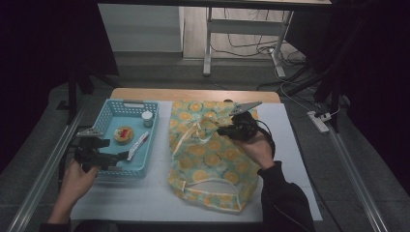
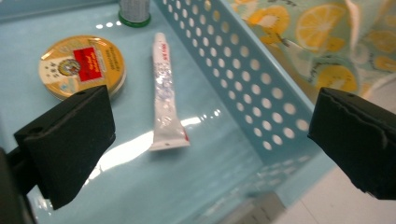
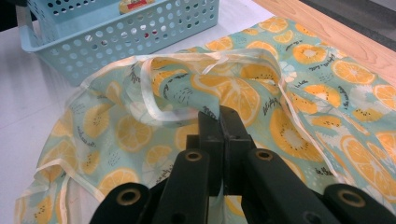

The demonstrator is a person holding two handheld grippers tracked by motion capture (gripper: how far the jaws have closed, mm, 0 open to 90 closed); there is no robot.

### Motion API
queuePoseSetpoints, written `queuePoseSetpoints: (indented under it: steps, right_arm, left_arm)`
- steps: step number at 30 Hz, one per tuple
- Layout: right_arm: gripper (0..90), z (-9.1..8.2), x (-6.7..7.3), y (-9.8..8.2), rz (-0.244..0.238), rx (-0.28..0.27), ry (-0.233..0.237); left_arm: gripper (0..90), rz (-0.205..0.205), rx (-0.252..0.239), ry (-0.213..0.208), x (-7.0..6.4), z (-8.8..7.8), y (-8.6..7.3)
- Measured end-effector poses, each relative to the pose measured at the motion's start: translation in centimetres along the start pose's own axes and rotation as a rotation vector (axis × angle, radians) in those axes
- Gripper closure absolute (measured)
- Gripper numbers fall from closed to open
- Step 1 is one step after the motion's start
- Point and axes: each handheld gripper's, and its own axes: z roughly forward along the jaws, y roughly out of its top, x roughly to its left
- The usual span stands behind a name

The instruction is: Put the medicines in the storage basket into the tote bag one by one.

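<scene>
The high view shows your right gripper (image 1: 223,129) clamped on the bag (image 1: 208,159), pinching the fabric near its opening at the far part of the cloth, probably to lift the mouth so things can go in. The bag lies flat at the middle of the table (image 1: 285,145), just right of the basket (image 1: 109,108). Your left gripper (image 1: 123,155) has its jaws wide apart over the near right side of the basket, aimed at the tube (image 2: 164,93), which lies right of the tin (image 2: 81,65).
</scene>
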Motion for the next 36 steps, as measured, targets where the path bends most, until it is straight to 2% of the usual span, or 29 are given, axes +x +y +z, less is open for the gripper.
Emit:
queuePoseSetpoints:
  steps: [7, 10, 18, 28, 36]
  right_arm:
    - [89.0, 0.1, 0.0, 0.0, -0.002, 0.000, 0.000]
    - [89.0, 0.1, 0.0, 0.0, -0.002, 0.001, 0.000]
    - [89.0, 0.0, 0.0, 0.0, 0.000, -0.002, 0.001]
    - [89.0, 0.0, -0.1, 0.0, -0.001, -0.004, 0.001]
    - [89.0, 0.0, 0.0, 0.0, -0.004, -0.006, 0.007]
  left_arm:
    - [0.7, -0.011, 0.040, 0.034, 0.9, 1.0, 1.2]
    - [0.6, -0.021, 0.038, 0.044, 1.2, 1.4, 1.8]
    - [0.7, 0.005, 0.066, 0.065, 1.9, 2.7, 3.4]
    - [0.8, 0.012, 0.091, 0.083, 3.3, 4.3, 4.5]
    - [0.0, -0.005, 0.117, 0.068, 5.3, 5.7, 4.9]
